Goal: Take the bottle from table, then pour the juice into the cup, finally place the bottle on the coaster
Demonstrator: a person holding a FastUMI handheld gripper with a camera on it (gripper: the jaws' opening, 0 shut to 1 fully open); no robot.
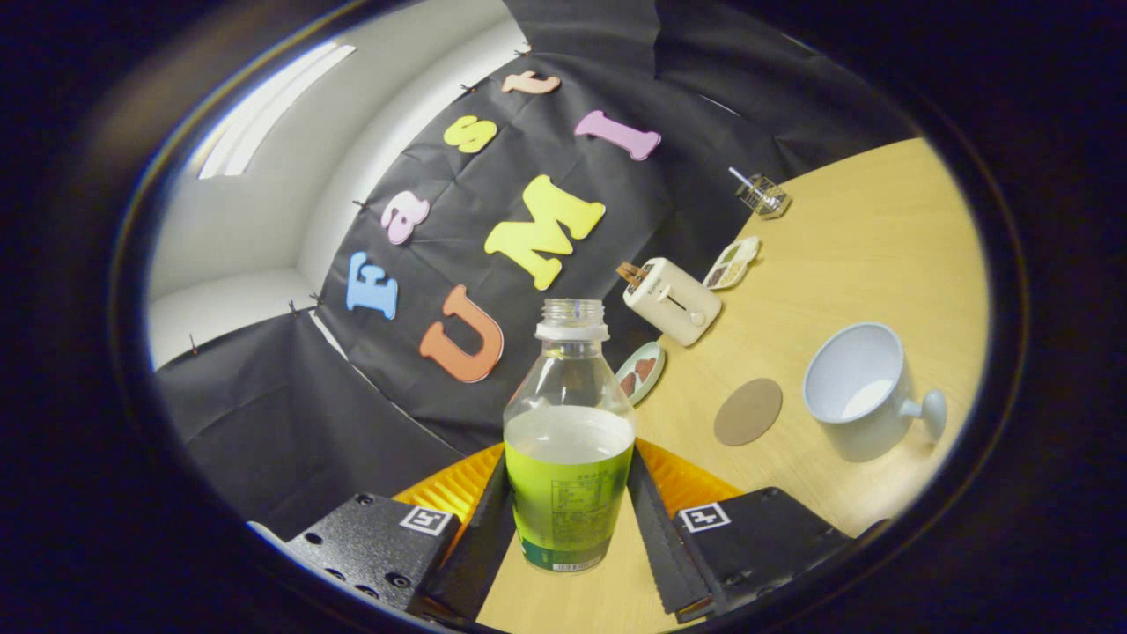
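We hold the bottle [569, 440] between the fingers [568, 511], and the main risk from here is a spill. Its cap is off and the neck stands open, with pale juice reaching roughly halfway up, so a quick tilt or a jerk on the way across could slop liquid onto the worktop [880, 238] before the mouth is over the cup [858, 401]. The cup lies off to the right and beyond the fingers, well apart from the bottle, so we judge there is a fair stretch to carry it. The grip sits low on the labelled part; if it is too light, the smooth bottle could slide or twist once tilted.

The fingers are spread only as wide as the bottle, one pressing each side of the label, so we read them as pinching it. The bottle looks lifted clear of the worktop, though its base is too close to the fingers to be sure. The round brown coaster [747, 411] lies between the bottle and the cup, bare.
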